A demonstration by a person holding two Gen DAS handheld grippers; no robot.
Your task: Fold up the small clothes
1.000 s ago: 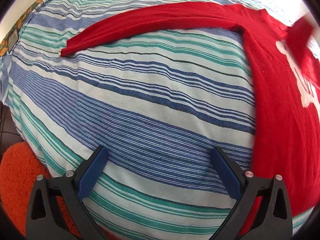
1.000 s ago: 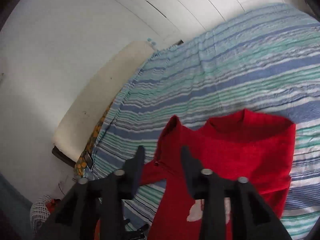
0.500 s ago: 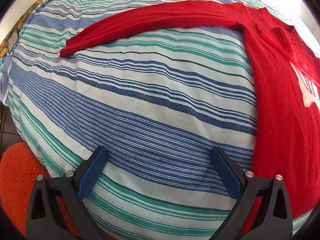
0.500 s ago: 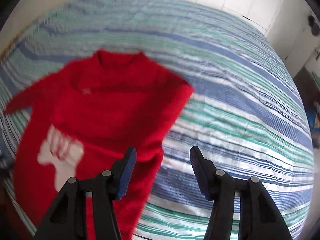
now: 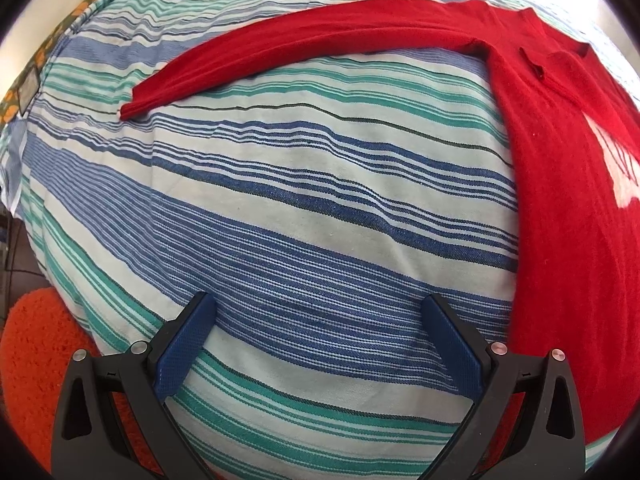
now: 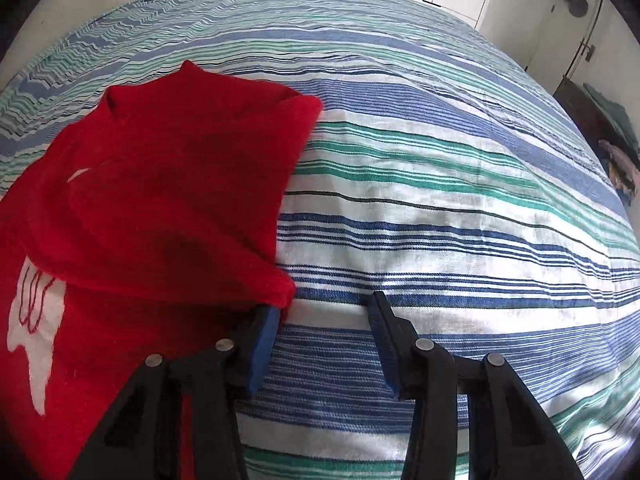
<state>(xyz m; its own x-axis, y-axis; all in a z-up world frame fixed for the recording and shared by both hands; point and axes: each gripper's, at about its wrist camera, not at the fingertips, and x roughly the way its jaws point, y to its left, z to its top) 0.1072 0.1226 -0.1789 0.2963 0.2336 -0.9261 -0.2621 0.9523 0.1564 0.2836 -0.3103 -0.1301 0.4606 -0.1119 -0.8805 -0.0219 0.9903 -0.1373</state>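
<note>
You see the red sweater (image 5: 568,200) as a soft, matt knit with a fine fuzzy surface, and its white motif (image 6: 32,344) looks knitted into the same cloth. The striped bed cover (image 5: 304,200) under it is a woven cotton-like cloth, matt, with a fine visible weave and small wrinkles, while the orange rug (image 5: 32,344) at the lower edge of the left view is thick and rough, like shaggy pile. On your left gripper (image 5: 320,312) and right gripper (image 6: 324,312) the bodies are matt black plastic with small shiny metal pins, and the blue pads (image 5: 184,344) have a fine dotted, rubber-like texture.
</note>
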